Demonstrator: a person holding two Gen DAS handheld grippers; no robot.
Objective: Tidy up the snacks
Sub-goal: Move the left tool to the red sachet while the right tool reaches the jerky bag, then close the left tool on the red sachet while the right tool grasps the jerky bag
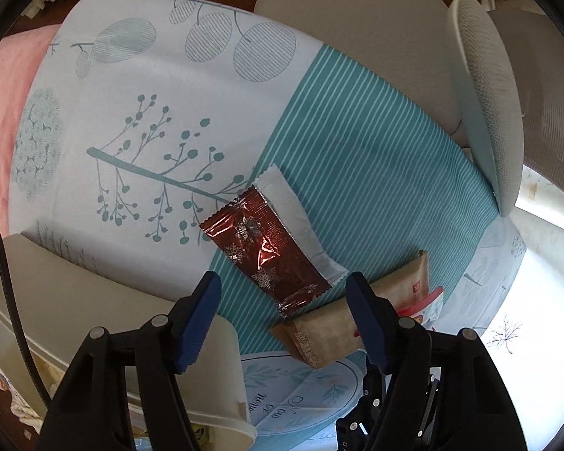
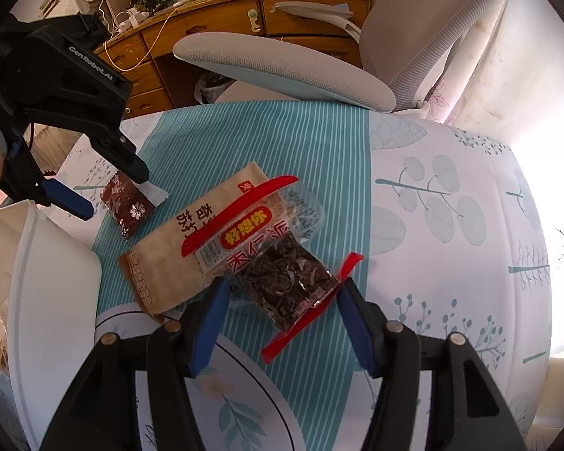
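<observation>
A shiny red-brown snack packet (image 1: 267, 253) with silver snowflakes lies on the teal striped cloth, over a white wrapper (image 1: 295, 206). My left gripper (image 1: 284, 293) is open and empty, just above its near end. A tan packet (image 1: 342, 323) lies behind its right finger. In the right wrist view my right gripper (image 2: 282, 298) is open, its jaws either side of a clear red-trimmed packet of dark dried fruit (image 2: 285, 282). That packet overlaps the tan packet (image 2: 191, 248). The red-brown packet (image 2: 128, 203) and the left gripper (image 2: 69, 199) show at the left.
A white bin (image 1: 94, 323) stands at the left, also in the right wrist view (image 2: 49, 285). A grey-white office chair (image 2: 282, 71) stands close behind the table. A wooden desk with drawers (image 2: 214, 18) is further back. The table edge (image 1: 507, 263) curves at the right.
</observation>
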